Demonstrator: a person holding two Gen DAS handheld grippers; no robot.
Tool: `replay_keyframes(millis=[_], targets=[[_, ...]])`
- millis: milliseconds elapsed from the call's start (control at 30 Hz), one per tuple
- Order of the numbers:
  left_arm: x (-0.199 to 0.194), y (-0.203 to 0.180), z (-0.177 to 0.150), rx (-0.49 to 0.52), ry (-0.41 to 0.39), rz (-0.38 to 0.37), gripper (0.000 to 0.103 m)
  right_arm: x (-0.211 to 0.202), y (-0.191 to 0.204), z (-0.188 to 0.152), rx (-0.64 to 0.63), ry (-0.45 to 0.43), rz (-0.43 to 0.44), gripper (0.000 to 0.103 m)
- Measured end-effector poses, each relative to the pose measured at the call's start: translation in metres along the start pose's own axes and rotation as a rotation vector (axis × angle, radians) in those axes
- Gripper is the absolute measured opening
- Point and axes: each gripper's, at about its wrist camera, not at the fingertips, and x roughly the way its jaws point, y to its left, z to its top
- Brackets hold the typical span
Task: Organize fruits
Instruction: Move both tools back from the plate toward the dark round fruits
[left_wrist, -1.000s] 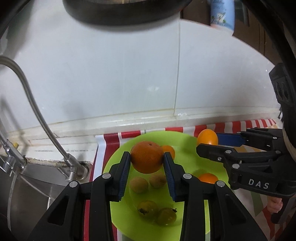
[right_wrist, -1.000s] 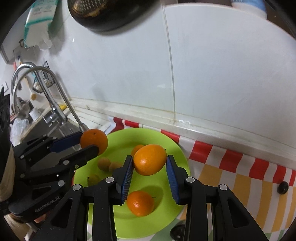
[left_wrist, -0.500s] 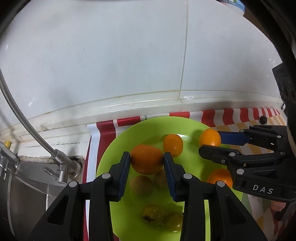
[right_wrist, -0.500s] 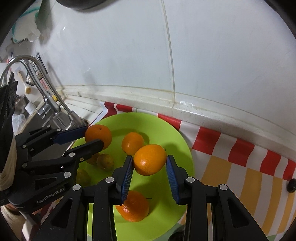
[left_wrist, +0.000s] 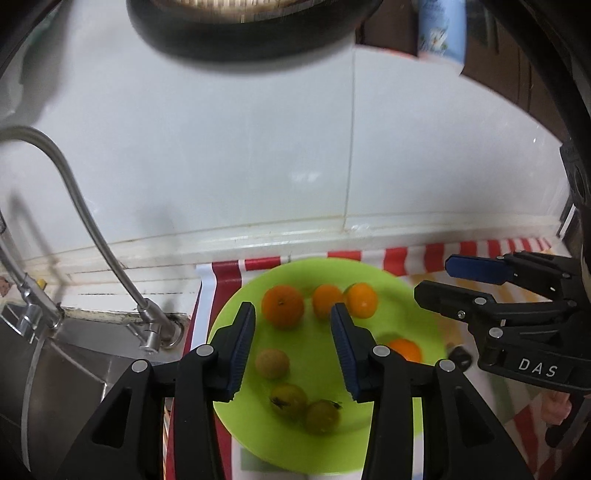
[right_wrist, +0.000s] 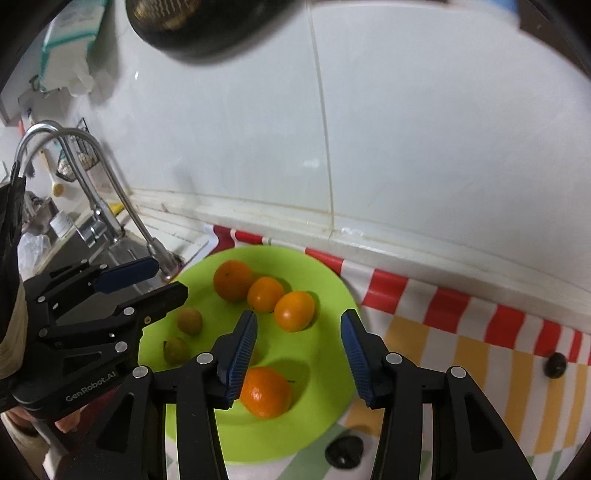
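Left gripper and right gripper: jaws just opened, empty, above round lime-green plastic plate holding oranges.

Bright overhead light, soft shadows; heavy fisheye warp w/ dark corners; motion blur near top.

Both tools are black plastic with silver screws and ribbed blue pads; left tool reads "GenRobot.AI", right tool "DAS".
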Motion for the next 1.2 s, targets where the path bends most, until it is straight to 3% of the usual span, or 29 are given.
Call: replay_keyframes(millis=[267, 567, 1200], targets=[[-0.047, -0.018, 0.004, -0.004, -0.067, 0.003, 0.056, -0.056, 0.001, -0.005, -0.017, -0.092, -0.04, 0.048], [-0.088, -0.046, -0.005, -0.037, -0.105, -0.011, 0.064, -0.108, -0.002, -0.024, -0.024, -0.144, -0.107, 0.048], [-0.096, -0.11, -0.034, -0.051, -0.078, -0.082, 0.064, -0.161, -0.042, -0.078, 0.079, -0.137, -0.147, 0.048]])
